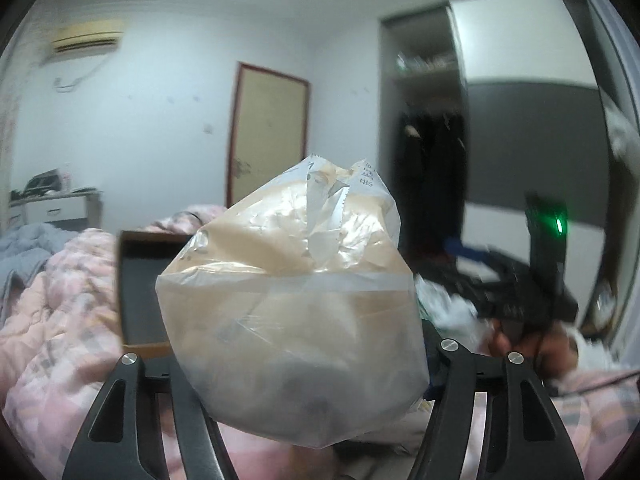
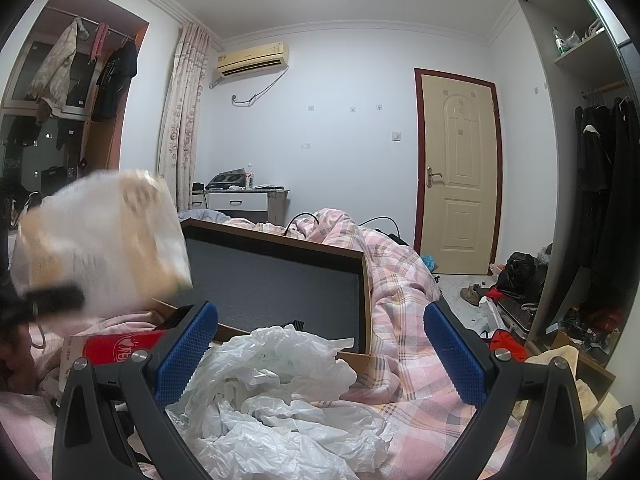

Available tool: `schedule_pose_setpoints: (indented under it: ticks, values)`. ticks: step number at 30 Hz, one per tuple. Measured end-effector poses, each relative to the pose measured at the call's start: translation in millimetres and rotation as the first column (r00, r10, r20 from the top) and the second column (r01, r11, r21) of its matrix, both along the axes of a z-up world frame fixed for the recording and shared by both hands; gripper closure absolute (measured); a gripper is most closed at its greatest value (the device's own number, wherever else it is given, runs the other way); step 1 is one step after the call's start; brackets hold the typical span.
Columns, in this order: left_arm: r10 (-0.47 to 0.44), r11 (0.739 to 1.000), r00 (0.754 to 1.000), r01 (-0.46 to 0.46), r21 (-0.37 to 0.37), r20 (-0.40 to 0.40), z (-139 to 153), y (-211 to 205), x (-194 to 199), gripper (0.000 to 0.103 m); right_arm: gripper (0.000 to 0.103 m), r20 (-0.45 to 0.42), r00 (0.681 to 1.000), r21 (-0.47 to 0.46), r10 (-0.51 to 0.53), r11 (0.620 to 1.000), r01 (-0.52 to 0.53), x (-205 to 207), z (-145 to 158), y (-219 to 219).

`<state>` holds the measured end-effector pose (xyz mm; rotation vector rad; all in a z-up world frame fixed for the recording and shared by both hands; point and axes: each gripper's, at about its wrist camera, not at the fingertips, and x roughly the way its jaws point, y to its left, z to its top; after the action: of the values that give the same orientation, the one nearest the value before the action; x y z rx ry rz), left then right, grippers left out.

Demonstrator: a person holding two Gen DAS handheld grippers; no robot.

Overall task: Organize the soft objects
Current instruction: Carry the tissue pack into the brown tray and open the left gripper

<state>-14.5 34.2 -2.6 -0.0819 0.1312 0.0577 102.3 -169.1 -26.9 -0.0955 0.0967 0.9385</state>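
**Colours in front of you**

Your left tool (image 1: 304,364) carries a translucent white packet (image 1: 288,300) with beige contents. Your right tool (image 2: 320,344) has blue textured pads (image 2: 188,348). Below lie crumpled white plastic bags (image 2: 280,392) on a pink plaid quilt (image 2: 404,360), beside a brown-rimmed, grey-lined box (image 2: 276,276).

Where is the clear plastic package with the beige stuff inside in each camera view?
Left wrist view: the plastic package fills the centre, held between the left gripper's fingers.
Right wrist view: the package is blurred at the left edge, raised above the bed.
Shared landmark: the open cardboard box behind it.
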Motion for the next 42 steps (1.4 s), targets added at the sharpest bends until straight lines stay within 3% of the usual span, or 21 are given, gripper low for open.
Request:
schedule_pose_setpoints:
  ticks: [4,7,12,24,30,36,37,42]
  values:
    - [0.059,0.997,0.996,-0.055,-0.050,0.068,3,17,-10,0.039,0.000,-0.001,1.000,0.001,0.000,1.000,0.000,0,0,0]
    - [0.099,0.994,0.993,-0.096,-0.052,0.068,4,24,-6,0.039,0.000,-0.001,1.000,0.001,0.000,1.000,0.000,0,0,0]
    - [0.179,0.982,0.984,-0.178,-0.058,0.011,-1,34,13,0.039,0.000,-0.001,1.000,0.001,0.000,1.000,0.000,0,0,0]
    - [0.239,0.956,0.966,-0.253,-0.150,-0.102,-1,69,55,0.037,0.000,-0.002,1.000,-0.001,0.000,1.000,0.000,-4,3,0]
    - [0.269,0.943,0.950,-0.293,-0.160,-0.157,-3,81,66,0.026,0.000,-0.003,1.000,-0.002,0.000,1.000,0.000,-5,3,0]
    - [0.310,0.932,0.946,-0.321,-0.169,-0.091,3,79,47,0.009,0.000,-0.003,1.000,-0.002,0.002,1.000,-0.002,-6,3,0]
    - [0.315,0.929,0.946,-0.325,-0.177,-0.082,3,79,44,0.000,0.000,-0.003,1.000,-0.002,0.002,1.000,-0.002,-6,3,0]
    - [0.317,0.926,0.948,-0.314,-0.209,-0.019,-1,65,15,0.000,0.000,-0.008,1.000,0.003,0.005,1.000,-0.005,-4,2,0]
